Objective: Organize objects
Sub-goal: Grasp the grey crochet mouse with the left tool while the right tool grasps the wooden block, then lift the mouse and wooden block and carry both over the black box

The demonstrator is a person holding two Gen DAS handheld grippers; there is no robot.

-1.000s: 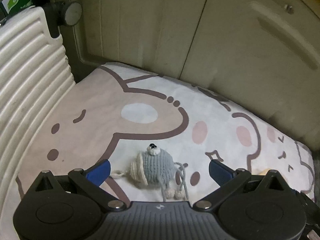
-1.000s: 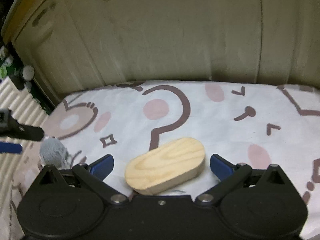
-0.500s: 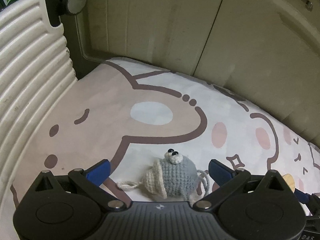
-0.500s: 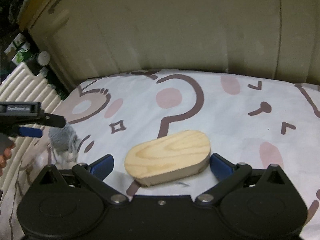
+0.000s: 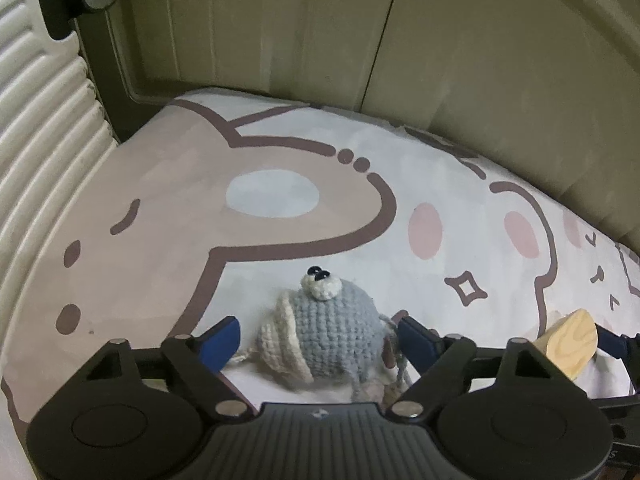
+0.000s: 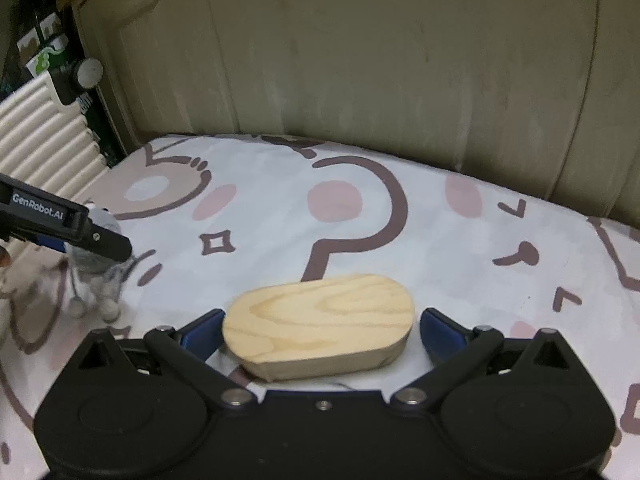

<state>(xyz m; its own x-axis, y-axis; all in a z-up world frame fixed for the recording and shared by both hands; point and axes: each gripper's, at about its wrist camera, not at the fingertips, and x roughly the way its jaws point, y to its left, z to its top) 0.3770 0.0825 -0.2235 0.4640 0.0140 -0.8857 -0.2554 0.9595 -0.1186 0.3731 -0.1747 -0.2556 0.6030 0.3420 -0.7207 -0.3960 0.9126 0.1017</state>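
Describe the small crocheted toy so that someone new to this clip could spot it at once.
Start from the cartoon-printed sheet that covers the bed. Near its front, between the blue jaws of the left gripper, lies the crocheted toy. It is the only soft, knitted thing there: grey body, cream end, two black bead eyes, unlike the smooth wooden block nearby.

toy (image 5: 332, 328): underside hidden behind left gripper body | block (image 5: 568, 342): mostly hidden in left view | toy legs (image 6: 94, 300): blurred in right view
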